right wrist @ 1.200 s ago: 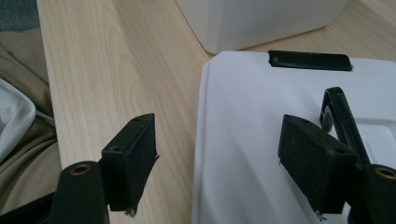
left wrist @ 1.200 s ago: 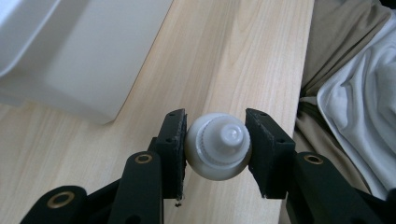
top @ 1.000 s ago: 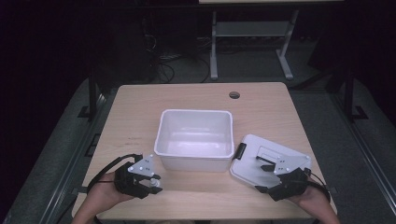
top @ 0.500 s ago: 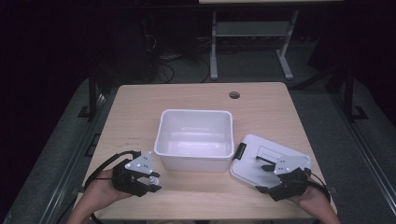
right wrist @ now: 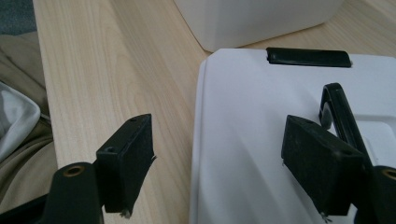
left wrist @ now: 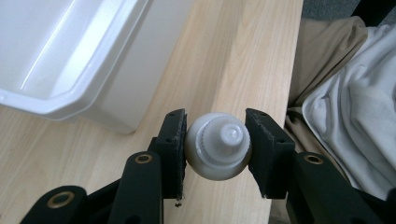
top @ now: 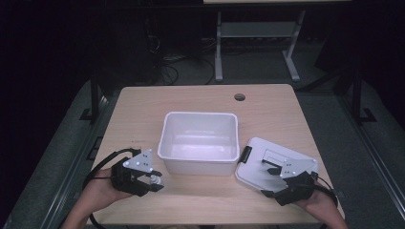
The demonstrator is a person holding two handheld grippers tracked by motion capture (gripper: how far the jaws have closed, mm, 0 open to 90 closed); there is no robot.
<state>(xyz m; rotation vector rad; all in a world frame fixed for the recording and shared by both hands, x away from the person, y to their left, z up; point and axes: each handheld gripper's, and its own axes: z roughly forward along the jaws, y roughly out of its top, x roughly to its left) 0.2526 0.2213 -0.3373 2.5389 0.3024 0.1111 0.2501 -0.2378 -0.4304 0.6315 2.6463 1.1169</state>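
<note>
A small white round bottle with a ribbed cap [left wrist: 218, 144] sits between the pads of my left gripper [left wrist: 215, 140], which is shut on it. In the high view that left gripper [top: 154, 181] hovers near the table's front left, just left of the white plastic bin [top: 200, 167]. The bin [left wrist: 93, 70] stands open at the table's middle. A white lid [top: 267, 155] with black latches lies flat right of the bin. My right gripper [top: 268, 180] is open, its jaws straddling the lid's near-left edge [right wrist: 219, 154], nothing gripped.
A black latch [right wrist: 308, 57] sits on the lid's edge facing the bin [right wrist: 261, 18]. A cable hole [top: 239, 97] marks the table's far side. The person's clothing [left wrist: 345, 93] lies close beyond the table's front edge. Dark floor and a metal frame surround the table.
My left gripper, with the bottle in it, has edged slightly left and away from the front edge. The right gripper has kept still.
</note>
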